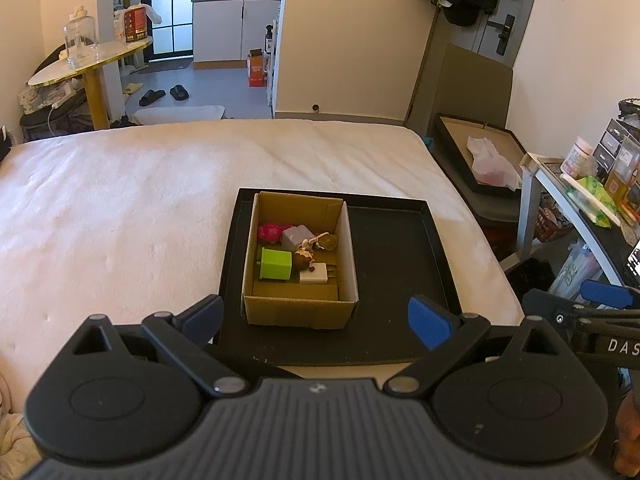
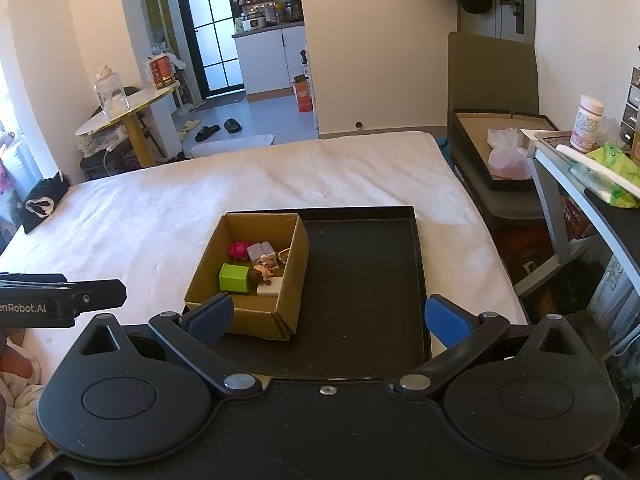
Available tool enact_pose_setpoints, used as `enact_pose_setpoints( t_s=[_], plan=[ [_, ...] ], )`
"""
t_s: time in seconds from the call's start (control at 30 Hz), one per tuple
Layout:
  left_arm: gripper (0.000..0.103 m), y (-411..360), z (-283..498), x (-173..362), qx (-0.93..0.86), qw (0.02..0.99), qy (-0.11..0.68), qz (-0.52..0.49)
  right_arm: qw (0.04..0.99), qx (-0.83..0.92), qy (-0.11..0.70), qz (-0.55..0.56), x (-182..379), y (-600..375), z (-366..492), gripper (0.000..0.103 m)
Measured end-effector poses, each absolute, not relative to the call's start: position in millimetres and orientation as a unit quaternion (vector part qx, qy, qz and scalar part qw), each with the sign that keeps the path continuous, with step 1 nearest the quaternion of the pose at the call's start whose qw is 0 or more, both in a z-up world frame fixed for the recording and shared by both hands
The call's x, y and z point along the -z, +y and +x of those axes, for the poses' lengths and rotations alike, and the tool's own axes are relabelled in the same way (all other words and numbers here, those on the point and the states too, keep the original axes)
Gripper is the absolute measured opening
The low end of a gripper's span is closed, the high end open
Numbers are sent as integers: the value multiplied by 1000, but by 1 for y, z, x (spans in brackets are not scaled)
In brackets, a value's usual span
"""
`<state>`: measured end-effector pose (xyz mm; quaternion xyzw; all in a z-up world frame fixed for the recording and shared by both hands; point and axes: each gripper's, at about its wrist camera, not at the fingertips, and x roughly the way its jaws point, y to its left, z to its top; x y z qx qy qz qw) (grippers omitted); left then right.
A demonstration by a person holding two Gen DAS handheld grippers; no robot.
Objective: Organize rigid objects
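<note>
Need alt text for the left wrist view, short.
An open cardboard box of small items, including a green block and a white plug, sits in the left part of a black tray on a white bed. The left gripper is open and empty in the foreground.

Small home bedrm, mattress [image 1: 160,200], slippers [image 1: 164,95] on floor, kitchenette cabinets [image 1: 236,28] (rice cooker on top) thru doorway
</note>
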<state>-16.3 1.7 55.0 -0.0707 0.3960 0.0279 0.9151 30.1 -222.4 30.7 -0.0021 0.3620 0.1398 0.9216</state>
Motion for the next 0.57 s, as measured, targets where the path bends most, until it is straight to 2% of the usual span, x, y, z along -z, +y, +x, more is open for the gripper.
enact_pose_setpoints(
  t_s=[0.57],
  plan=[
    [98, -3, -13, -48, -31, 915, 399, -53, 918, -137, 371, 4, -25, -224, 35, 103]
  ],
)
